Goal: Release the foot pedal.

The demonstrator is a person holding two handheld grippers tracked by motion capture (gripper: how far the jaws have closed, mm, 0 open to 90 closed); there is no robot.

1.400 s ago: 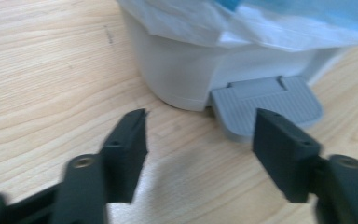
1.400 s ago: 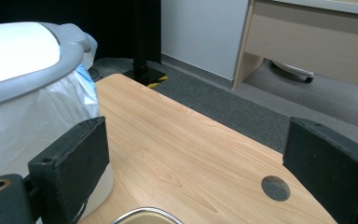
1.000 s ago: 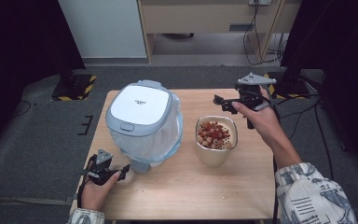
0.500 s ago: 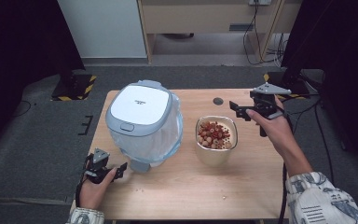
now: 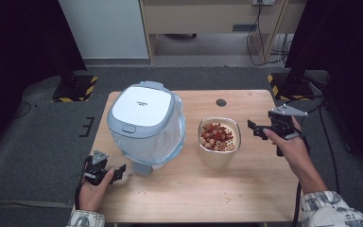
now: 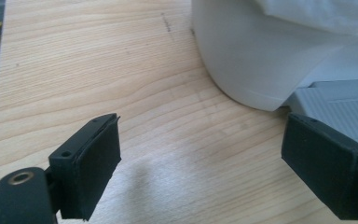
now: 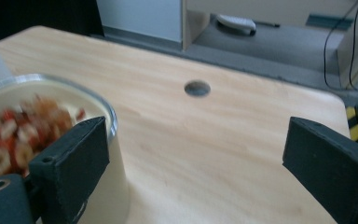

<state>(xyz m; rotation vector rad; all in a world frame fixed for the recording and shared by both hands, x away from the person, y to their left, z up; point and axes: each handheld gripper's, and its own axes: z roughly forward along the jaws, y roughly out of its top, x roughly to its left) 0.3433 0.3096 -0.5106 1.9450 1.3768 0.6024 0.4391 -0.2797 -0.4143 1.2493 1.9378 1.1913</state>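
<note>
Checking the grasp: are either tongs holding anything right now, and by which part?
Nothing is held: left tongs and right tongs are both open and empty.

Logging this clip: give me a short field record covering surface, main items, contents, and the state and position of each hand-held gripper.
surface: wooden table
appliance: white and blue lidded machine, lid closed
container: cream cup holding red and pale pieces
left hand-held gripper: open, empty, by the machine's base
right hand-held gripper: open, empty, just right of the cup, apart from it
table hole: behind the cup
</note>
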